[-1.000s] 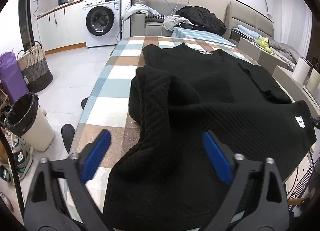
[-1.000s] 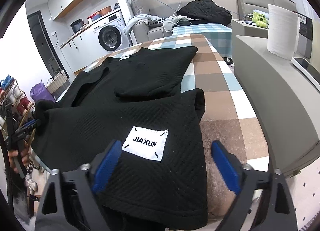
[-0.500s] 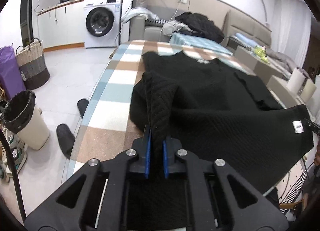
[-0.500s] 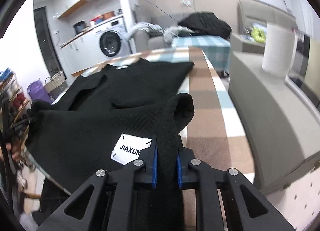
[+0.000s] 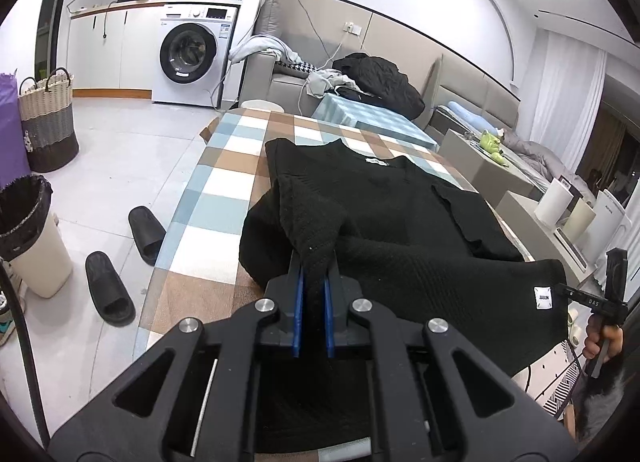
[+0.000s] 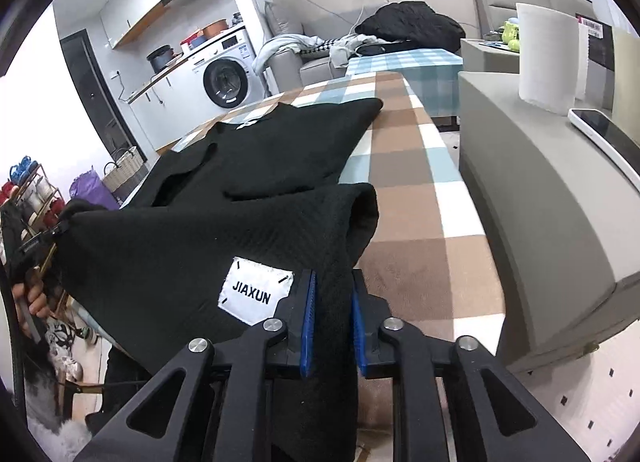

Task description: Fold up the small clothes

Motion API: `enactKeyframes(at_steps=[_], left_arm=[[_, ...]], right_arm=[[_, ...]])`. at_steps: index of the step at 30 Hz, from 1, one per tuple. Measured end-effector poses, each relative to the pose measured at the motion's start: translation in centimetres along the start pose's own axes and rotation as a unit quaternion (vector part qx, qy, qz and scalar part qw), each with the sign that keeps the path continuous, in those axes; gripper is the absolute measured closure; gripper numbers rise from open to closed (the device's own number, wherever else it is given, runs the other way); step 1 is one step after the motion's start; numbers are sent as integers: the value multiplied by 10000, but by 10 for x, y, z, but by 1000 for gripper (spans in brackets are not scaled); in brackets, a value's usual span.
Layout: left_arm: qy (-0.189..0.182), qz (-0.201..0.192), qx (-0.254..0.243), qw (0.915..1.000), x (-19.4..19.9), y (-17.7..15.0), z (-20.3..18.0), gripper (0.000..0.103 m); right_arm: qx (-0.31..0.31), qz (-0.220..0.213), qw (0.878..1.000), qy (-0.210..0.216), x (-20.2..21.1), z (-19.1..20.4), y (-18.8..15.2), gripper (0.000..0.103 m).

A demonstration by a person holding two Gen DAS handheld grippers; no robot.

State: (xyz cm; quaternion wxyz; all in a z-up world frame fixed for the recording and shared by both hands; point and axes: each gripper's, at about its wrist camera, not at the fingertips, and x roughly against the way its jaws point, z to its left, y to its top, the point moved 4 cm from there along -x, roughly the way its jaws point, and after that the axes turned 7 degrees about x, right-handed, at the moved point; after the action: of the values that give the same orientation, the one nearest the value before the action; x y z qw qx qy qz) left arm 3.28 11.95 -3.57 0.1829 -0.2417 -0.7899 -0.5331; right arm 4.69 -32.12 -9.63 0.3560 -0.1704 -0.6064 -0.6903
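Now both jaws are clamped on the bottom hem of the black sweater point(image 5: 400, 221): the left gripper point(image 5: 311, 302) pinches one bunched corner tight, and the right gripper point(image 6: 331, 326), whose jaws have just eased a little wider, pinches the corner beside the white label point(image 6: 255, 294), cloth pressed between the blue pads. From each pair of jaws the garment runs away toward 12 o'clock, long axis along the checked desk point(image 5: 224, 181), collar at the far end and still lying flat there. The near hem hangs raised and taut between the two hands, neither one closer to the collar. In my judgement the coming move is a carry of that hem straight toward 12 o'clock, both corners level, to land on the shoulders
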Motion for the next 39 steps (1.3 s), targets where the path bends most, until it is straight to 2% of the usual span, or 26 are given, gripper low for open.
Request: enactKeyframes(at_steps=[2,4,6,8,14,18,26,30,33,35,36,37,39], left_arm=[[1,2,3,10000,0,0,0,97],[27,11,16,10000,0,0,1,97],[51,17,24,10000,0,0,2,97],[36,1,25,10000,-1,0,0,97],[-32,-224,74,9997,4,10,-6,97],[-15,-375,359,9986,-5,27,-2,97],[296,-234,479,9981,-61,50,3,97],[508,-106,441,9977,-85,50,7,97],[709,41,297,9970,-100,44,8,96],[816,109,244,9963,-107,41,12,89],[864,143,232,9959,-108,39,13,81],[873,192,235,9957,-110,37,15,67],[882,281,222,9955,-114,32,17,48]], right_arm=[[-116,-95,9999,49,-1,-1,4,72],[-66,-82,9999,-59,-6,1,6,73],[1,-99,9998,-200,-12,3,8,87],[70,-201,9997,-112,-10,4,10,92],[-352,-1304,9903,325,25,-7,32,93],[-699,-1583,9842,372,21,-13,53,93],[-1211,-1132,9860,-153,-35,-26,89,94],[-1043,-850,9893,-565,-63,-29,96,93],[-1050,-429,9904,-794,-84,-36,94,86],[-1144,-279,9889,-905,-87,-41,89,59],[-1202,-337,9886,-843,-85,-43,86,54],[-1253,-362,9889,-715,-82,-45,82,49],[-1332,-238,9895,-500,-81,-48,75,48]])
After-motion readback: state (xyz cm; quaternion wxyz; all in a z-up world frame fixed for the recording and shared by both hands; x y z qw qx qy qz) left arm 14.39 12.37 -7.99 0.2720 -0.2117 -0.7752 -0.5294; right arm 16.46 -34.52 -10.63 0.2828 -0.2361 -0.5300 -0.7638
